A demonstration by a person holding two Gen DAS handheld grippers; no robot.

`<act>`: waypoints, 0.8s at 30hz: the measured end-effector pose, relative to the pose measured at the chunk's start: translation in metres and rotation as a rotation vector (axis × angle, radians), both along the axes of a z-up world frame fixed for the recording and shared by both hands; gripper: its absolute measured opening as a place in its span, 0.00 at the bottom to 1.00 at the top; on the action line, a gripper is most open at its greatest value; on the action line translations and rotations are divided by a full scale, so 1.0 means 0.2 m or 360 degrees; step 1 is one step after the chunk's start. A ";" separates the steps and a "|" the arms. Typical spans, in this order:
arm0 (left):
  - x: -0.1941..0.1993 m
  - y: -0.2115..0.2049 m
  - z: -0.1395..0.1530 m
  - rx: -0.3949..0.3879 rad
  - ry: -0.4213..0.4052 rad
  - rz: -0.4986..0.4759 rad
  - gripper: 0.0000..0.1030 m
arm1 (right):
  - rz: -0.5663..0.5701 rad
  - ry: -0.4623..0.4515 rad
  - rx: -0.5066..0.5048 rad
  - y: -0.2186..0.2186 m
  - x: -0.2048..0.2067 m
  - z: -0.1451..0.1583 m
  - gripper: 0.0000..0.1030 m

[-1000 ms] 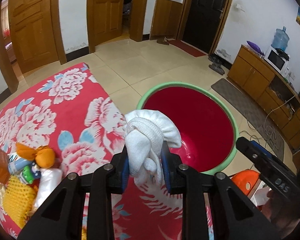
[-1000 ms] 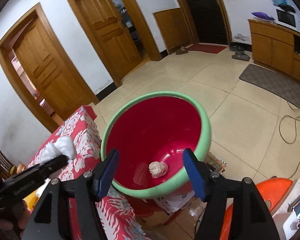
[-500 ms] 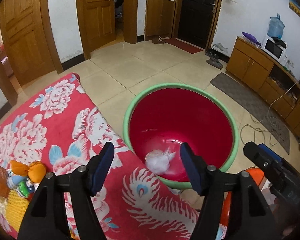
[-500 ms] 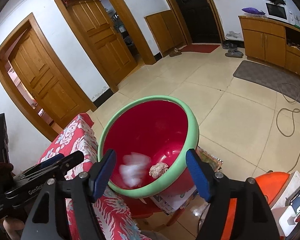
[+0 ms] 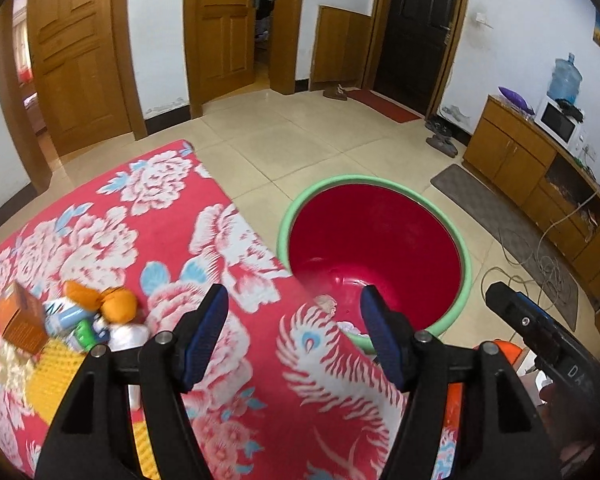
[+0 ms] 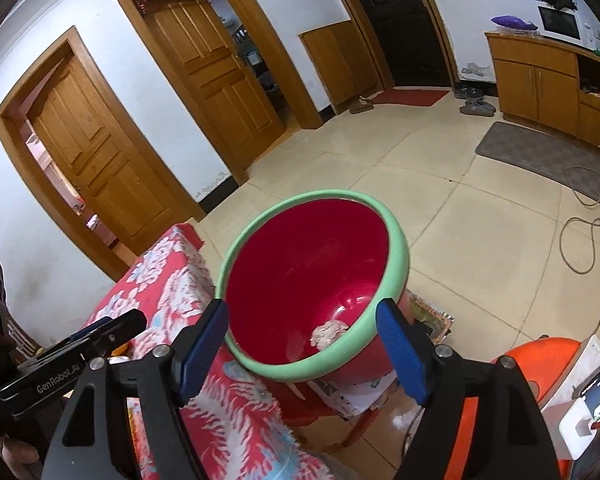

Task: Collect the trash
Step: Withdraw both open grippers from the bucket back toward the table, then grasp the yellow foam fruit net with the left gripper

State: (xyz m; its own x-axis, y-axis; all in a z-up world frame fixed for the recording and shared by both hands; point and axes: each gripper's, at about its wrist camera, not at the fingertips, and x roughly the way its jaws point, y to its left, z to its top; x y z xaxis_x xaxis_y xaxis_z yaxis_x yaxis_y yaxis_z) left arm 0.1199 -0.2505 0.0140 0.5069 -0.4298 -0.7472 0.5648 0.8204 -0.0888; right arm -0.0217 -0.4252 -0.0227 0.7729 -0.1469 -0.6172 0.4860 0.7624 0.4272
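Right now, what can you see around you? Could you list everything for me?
Basin: one, red inside with a green rim, beside the table edge.
Crumpled wad: one, whitish, at the bottom of the basin.
Tablecloth: one, red with white flowers, covering the table.
Trash pile: several pieces, orange bundle, brown box, yellow netting, white bag, on the cloth's left side.
Wooden doors: two, brown, far wall.
Dark door: one, black, far wall.
Cabinet: one, brown, right wall, with a white microwave and a blue water bottle on top.
Floor mat: one, grey, before the cabinet.
Orange stool: one, lower right.
Left gripper: black with blue pads, open, holding nothing.
Right gripper: the same, open, holding nothing.
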 end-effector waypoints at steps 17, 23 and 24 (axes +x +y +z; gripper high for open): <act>-0.12 0.47 0.05 -0.0016 0.0014 0.0282 0.66 | 0.0196 -0.0019 -0.0060 0.24 -0.03 0.09 0.77; -0.15 0.60 0.00 -0.0017 0.0051 0.0361 0.66 | 0.0264 -0.0005 -0.0061 0.32 -0.04 0.08 0.78; -0.15 0.62 -0.01 -0.0013 0.0057 0.0373 0.66 | 0.0276 -0.0001 -0.0061 0.34 -0.04 0.08 0.78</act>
